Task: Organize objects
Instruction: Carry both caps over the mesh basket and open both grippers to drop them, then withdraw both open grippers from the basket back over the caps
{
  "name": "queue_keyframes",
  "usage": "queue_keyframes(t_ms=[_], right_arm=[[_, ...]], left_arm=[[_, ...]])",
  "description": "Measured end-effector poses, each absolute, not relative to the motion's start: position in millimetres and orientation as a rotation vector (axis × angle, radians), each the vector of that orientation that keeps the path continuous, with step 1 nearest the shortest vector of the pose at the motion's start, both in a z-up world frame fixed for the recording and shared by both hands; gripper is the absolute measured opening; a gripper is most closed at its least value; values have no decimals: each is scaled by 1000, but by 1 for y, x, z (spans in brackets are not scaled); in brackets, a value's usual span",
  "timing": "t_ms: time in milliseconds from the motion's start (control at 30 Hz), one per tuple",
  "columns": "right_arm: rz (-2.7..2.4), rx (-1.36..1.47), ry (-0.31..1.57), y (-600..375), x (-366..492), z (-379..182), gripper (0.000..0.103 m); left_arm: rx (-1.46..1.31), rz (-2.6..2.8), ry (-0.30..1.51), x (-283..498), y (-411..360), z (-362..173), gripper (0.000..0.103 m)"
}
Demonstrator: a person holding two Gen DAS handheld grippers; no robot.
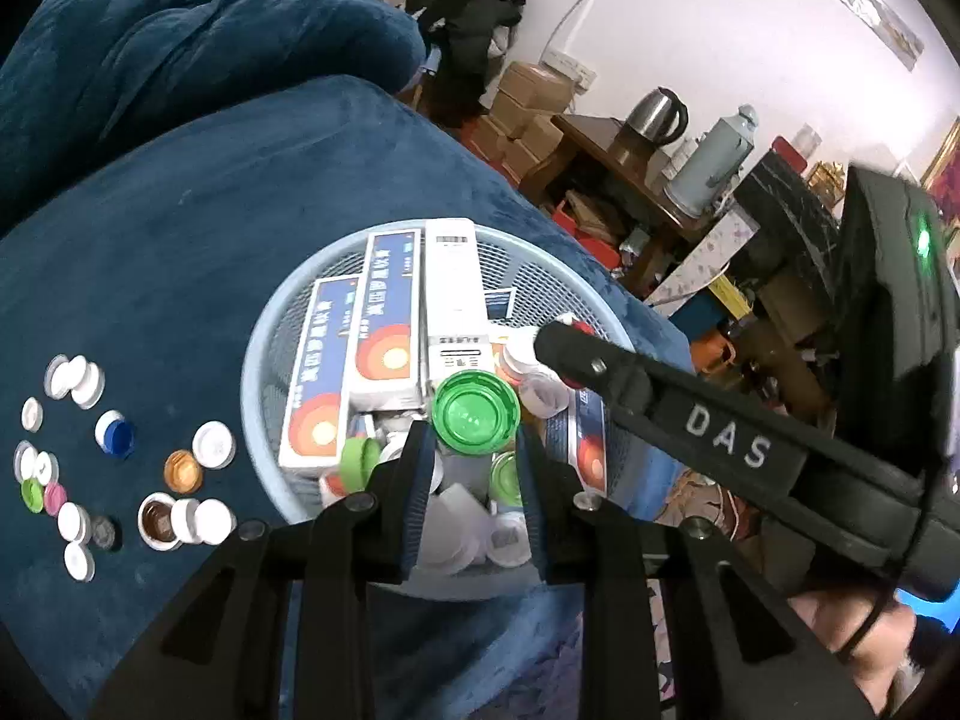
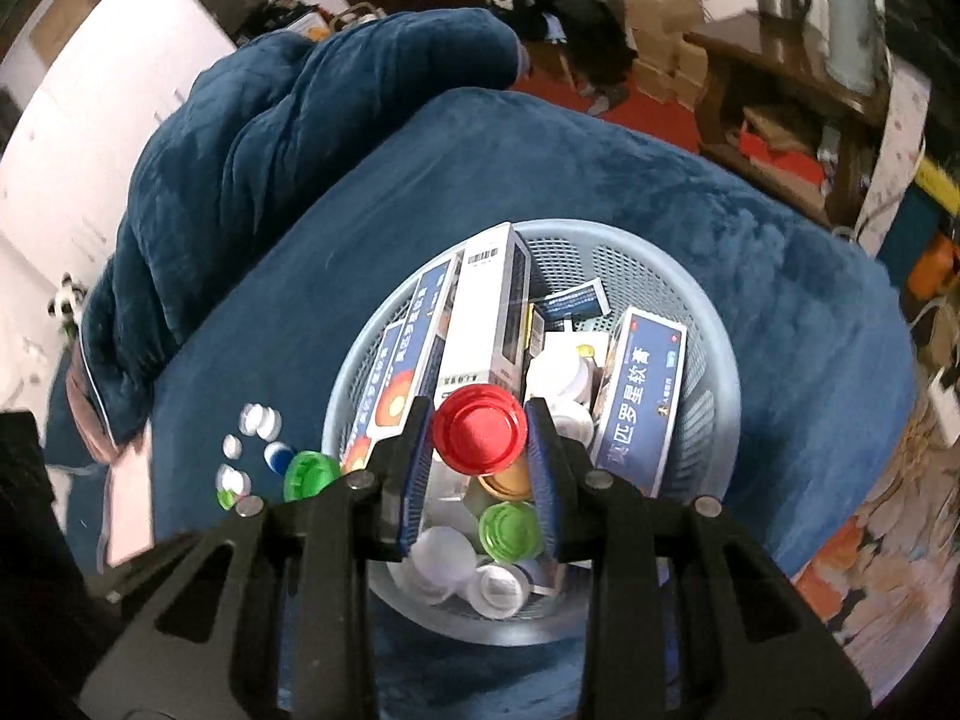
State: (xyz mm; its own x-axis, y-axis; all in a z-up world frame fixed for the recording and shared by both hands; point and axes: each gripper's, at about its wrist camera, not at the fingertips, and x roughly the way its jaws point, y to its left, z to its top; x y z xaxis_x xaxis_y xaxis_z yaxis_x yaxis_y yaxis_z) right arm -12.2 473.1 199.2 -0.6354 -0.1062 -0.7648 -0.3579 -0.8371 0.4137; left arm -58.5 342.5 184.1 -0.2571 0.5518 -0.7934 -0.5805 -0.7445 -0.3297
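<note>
A light blue mesh basket sits on a blue plush cloth and holds medicine boxes and several bottle caps. My left gripper is shut on a green cap and holds it above the basket. In the right wrist view my right gripper is shut on a red cap above the same basket. The right gripper's arm reaches across the left wrist view from the right. Several loose caps lie on the cloth left of the basket.
A bunched blue blanket lies behind the cloth surface. A wooden table with a kettle and a thermos stands at the back right, with cardboard boxes on the floor. A green cap shows left of the basket.
</note>
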Motion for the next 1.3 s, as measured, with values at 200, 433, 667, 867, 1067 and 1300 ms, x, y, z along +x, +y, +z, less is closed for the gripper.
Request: queue_keyframes(t_ms=[200, 433, 667, 867, 1067, 1300], right_arm=[[2563, -1217, 886, 477, -24, 194, 33], [2483, -1222, 868, 482, -16, 193, 80], [2478, -1280, 781, 469, -18, 192, 103], [2552, -1289, 669, 446, -19, 199, 103], [2567, -1346, 634, 429, -24, 197, 103], [2592, -1381, 600, 406, -28, 199, 103]], left_arm=[[-1313, 2077, 59, -67, 352, 170, 35], [-1248, 2190, 66, -59, 335, 192, 93], [-1286, 2283, 139, -63, 306, 193, 99], [-1302, 2339, 147, -68, 278, 195, 100], [-1319, 2355, 125, -68, 252, 195, 100], [-1342, 2387, 113, -70, 224, 193, 100]])
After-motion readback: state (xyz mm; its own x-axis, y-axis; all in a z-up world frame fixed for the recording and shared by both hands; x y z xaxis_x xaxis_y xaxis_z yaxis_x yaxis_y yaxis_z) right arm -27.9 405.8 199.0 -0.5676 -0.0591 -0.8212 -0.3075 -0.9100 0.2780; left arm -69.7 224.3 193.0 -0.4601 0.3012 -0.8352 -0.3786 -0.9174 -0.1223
